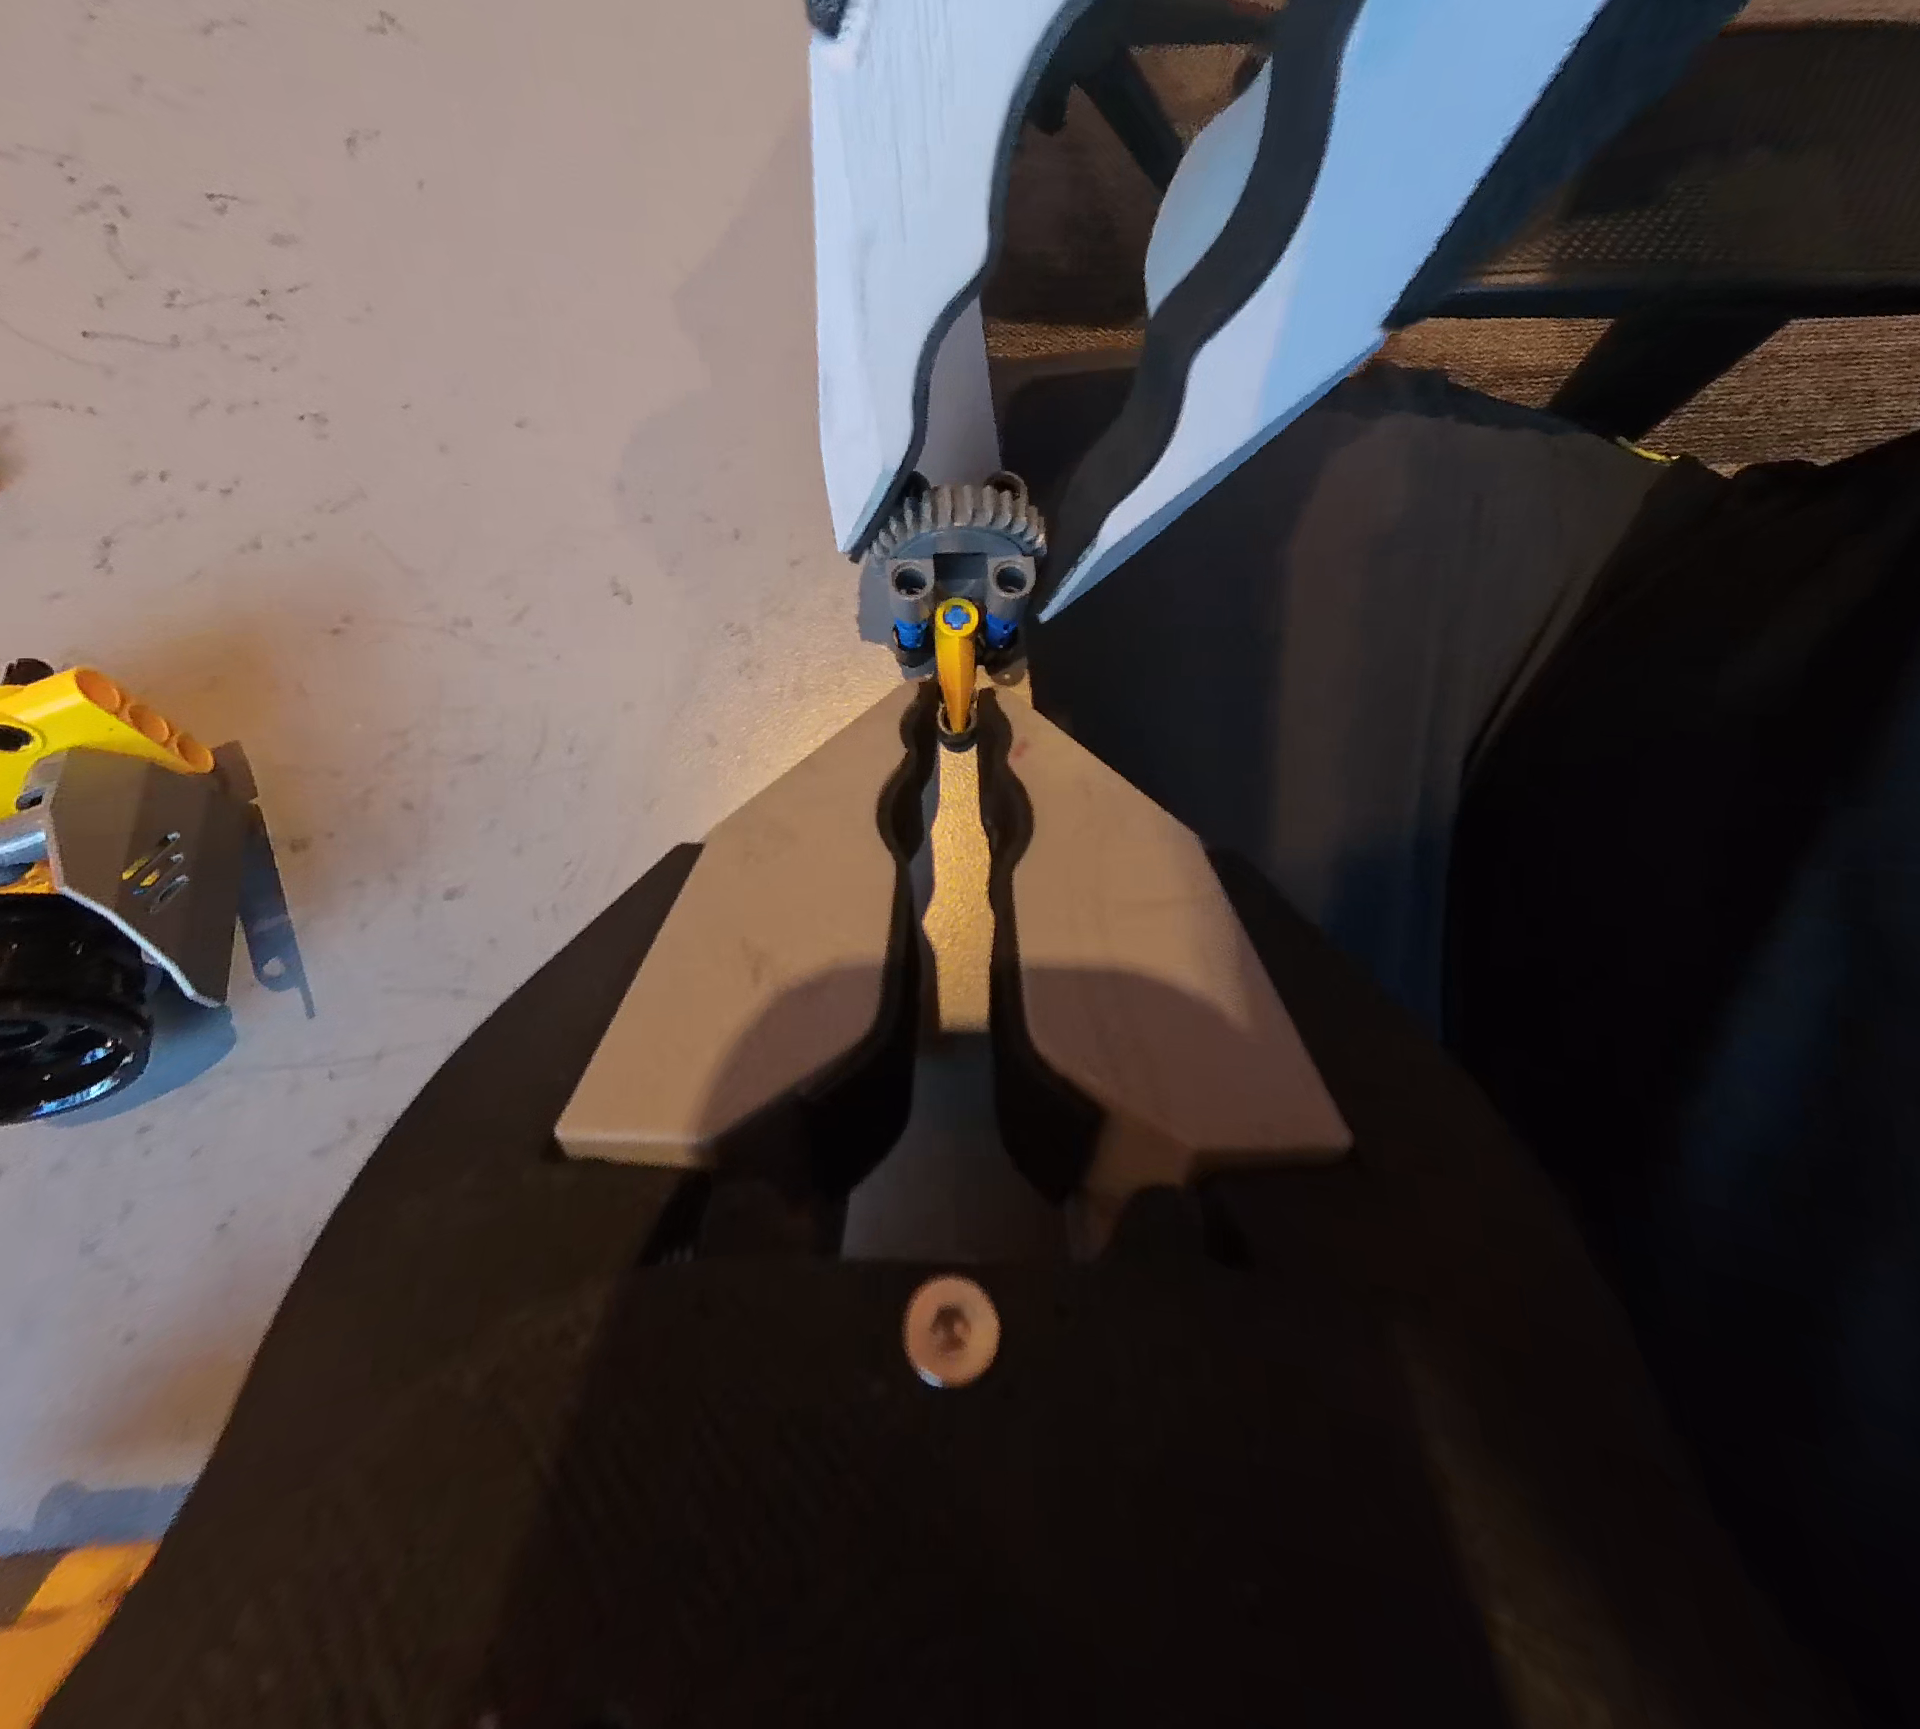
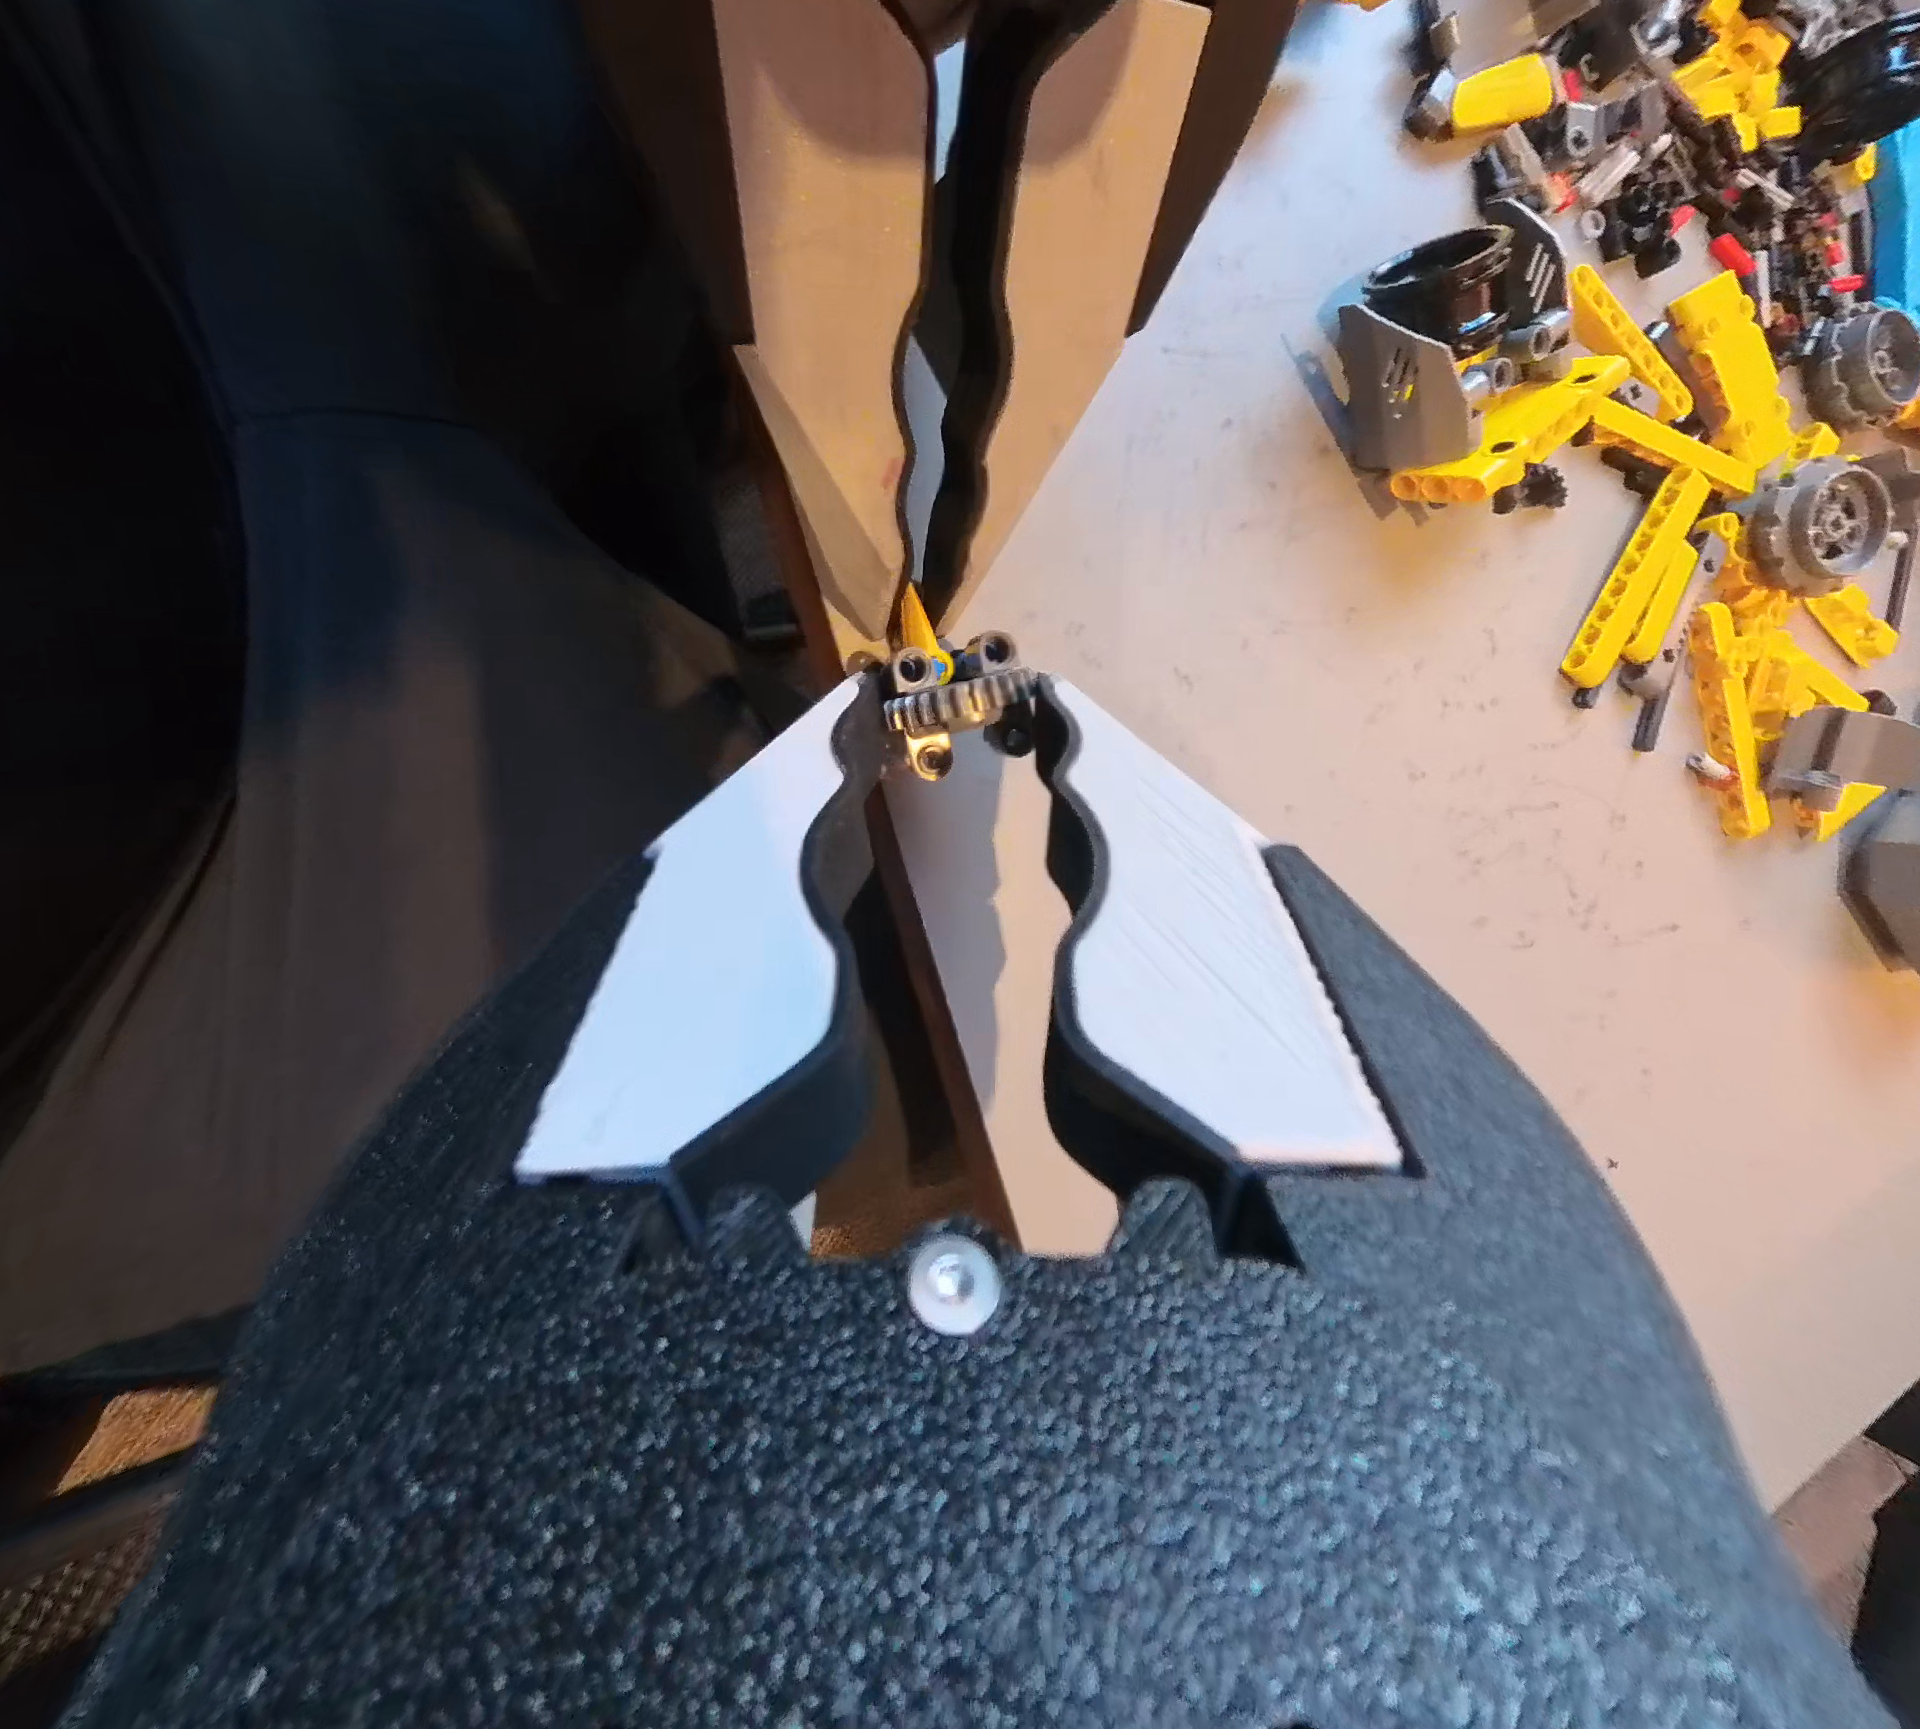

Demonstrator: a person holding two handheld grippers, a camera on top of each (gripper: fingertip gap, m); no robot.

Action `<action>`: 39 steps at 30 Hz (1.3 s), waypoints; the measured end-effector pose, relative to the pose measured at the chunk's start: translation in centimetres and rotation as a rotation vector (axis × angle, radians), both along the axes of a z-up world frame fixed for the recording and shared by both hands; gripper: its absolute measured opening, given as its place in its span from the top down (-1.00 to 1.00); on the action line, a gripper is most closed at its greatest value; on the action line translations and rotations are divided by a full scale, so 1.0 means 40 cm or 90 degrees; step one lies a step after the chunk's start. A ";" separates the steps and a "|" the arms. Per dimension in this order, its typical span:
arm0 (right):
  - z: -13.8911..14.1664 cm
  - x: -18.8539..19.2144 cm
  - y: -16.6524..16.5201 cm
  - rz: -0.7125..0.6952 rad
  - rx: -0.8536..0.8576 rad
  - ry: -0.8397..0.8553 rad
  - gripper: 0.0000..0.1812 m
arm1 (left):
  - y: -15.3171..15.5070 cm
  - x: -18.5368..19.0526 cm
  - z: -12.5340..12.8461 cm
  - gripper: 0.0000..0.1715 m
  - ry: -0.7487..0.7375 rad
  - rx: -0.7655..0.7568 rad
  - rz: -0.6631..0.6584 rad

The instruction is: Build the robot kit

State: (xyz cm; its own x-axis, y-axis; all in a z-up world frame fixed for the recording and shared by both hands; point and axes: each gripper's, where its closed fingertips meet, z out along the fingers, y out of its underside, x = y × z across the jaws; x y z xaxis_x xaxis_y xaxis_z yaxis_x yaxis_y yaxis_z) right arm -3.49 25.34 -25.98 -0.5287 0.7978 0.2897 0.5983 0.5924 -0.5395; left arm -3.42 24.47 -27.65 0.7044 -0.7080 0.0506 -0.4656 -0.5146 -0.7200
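The left gripper (image 1: pixel 956 723) pinches the yellow pin (image 1: pixel 956 666) with its fingers nearly closed. The right gripper (image 2: pixel 951 703) clamps the grey gear block (image 2: pixel 956 692) that the pin plugs into, held in the air at the edge of the table (image 2: pixel 1299 796). A parts pile (image 2: pixel 1683 329) lies well apart to the right.

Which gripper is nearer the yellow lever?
Left. The left gripper pinches the yellow lever at its tip; the right gripper grips the grey gear assembly beyond it.
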 end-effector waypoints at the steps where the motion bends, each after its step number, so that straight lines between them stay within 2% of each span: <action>1: 0.000 0.000 0.000 -0.004 0.003 0.012 0.69 | 0.000 0.000 0.000 0.93 0.002 0.002 0.000; 5: -0.001 0.001 -0.001 -0.027 -0.048 0.035 0.69 | -0.001 0.000 0.000 0.94 0.007 0.007 0.000; 7: -0.001 0.001 -0.001 -0.018 -0.038 0.025 0.69 | -0.001 0.001 0.000 0.93 0.009 0.009 -0.001; 12: -0.004 0.000 -0.001 0.015 -0.039 -0.030 0.70 | -0.001 0.000 0.000 0.94 0.020 0.019 0.002; 17: -0.005 0.000 -0.001 0.045 0.014 -0.091 0.69 | -0.001 0.001 -0.001 0.94 0.024 0.023 0.000; 24: -0.009 0.002 -0.002 0.070 0.004 -0.175 0.70 | -0.003 0.002 -0.001 0.93 0.029 0.028 -0.002; 29: -0.011 0.002 -0.004 0.057 -0.033 -0.138 0.69 | -0.003 0.001 -0.001 0.93 0.024 0.024 -0.003; 33: -0.023 0.001 -0.004 0.054 -0.009 -0.119 0.69 | -0.006 0.004 -0.001 0.94 0.021 0.022 -0.008; 39: -0.023 -0.020 0.010 0.014 -0.006 -0.032 0.67 | 0.006 -0.013 -0.001 0.93 0.025 0.027 0.017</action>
State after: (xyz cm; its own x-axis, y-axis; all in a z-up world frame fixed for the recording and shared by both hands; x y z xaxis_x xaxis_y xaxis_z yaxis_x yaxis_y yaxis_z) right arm -4.29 25.72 -26.90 -0.5602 0.7882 0.2547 0.6116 0.6009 -0.5146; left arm -3.95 24.72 -27.67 0.7236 -0.6902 -0.0067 -0.4803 -0.4965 -0.7230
